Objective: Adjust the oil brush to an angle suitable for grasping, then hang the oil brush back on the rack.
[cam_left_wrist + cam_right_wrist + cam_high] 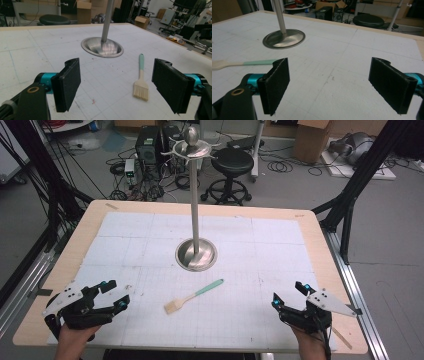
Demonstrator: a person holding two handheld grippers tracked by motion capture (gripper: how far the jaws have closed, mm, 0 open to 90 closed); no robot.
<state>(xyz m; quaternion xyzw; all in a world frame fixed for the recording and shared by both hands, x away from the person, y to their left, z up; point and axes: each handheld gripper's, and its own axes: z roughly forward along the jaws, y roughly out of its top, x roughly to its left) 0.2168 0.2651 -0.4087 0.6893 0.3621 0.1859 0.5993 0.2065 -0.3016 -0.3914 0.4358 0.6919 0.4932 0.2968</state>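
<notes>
Lying flat on the white gridded tabletop point(250, 320), just near of the steel stand's point(196, 215) round base, is a pastry brush point(192, 296): mint-green handle pointing far-right, cream neck, pale bristles pointing near-left. At the near-left corner a hand holds the left tool point(111, 295) low and aimed toward the middle, its jaws wide apart with nothing between them. The right tool point(289, 293), at the near-right corner, likewise gapes wide and empty.
</notes>
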